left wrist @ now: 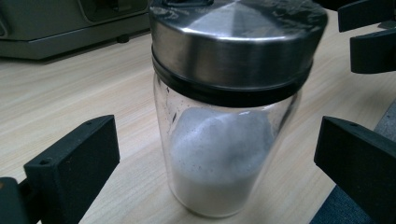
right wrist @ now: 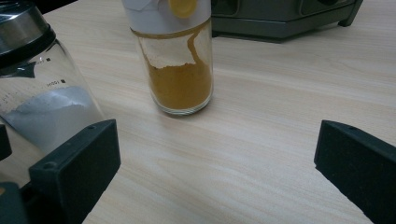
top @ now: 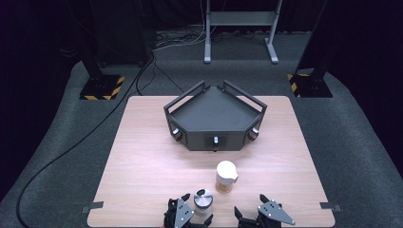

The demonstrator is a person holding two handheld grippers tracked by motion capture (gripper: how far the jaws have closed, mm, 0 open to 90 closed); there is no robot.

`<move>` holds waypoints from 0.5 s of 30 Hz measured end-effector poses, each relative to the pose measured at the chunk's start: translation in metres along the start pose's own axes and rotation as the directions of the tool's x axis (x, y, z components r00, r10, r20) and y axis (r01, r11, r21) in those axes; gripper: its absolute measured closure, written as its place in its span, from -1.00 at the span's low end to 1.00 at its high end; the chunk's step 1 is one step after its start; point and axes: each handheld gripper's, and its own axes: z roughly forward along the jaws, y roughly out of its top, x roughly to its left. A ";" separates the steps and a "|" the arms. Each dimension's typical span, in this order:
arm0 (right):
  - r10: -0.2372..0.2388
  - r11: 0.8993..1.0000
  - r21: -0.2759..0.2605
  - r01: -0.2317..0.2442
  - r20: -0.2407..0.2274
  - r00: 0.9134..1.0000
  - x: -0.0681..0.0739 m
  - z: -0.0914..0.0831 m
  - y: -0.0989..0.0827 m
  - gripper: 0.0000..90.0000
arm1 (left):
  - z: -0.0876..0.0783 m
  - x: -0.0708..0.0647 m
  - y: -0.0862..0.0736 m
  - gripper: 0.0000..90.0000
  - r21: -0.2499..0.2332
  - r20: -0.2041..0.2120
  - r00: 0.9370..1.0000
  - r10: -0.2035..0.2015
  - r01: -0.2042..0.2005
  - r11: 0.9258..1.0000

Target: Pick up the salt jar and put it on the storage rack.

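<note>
1. I see my left tool (top: 186, 212) at the near edge of the tabletop (top: 142, 161), its jaws spread wide apart with nothing clamped.
2. The steel-lidded jar (top: 203, 202) stands upright just beside that tool; in the left gripper view the jar (left wrist: 229, 112) sits between the two black jaws, clear of both, partly filled with white powder.
3. My right tool (top: 259, 214) rests near the same edge, jaws also wide apart and holding nothing.
4. The white-capped jar (top: 226, 176) of orange-brown powder stands upright a little farther in, near the steel-lidded one but apart from it; in the right gripper view it (right wrist: 175, 60) is ahead of the jaws, left of centre.
5. A dark angular tray (top: 215, 118) sits at mid-tabletop, well beyond both jars.
</note>
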 end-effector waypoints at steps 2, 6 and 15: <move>-0.003 1.000 0.002 0.003 0.000 1.000 0.000 0.000 0.000 -1.00 | 0.003 0.001 0.000 -1.00 0.001 -0.002 1.000 -0.005 0.005 1.000; -0.003 1.000 0.001 0.003 0.001 1.000 0.000 0.000 0.000 -1.00 | 0.006 0.002 0.000 -1.00 0.005 -0.001 1.000 -0.012 0.012 1.000; 0.001 1.000 0.004 -0.001 -0.003 1.000 0.000 0.000 -0.001 -1.00 | 0.013 0.003 0.003 -0.97 0.033 0.006 1.000 -0.009 0.009 0.999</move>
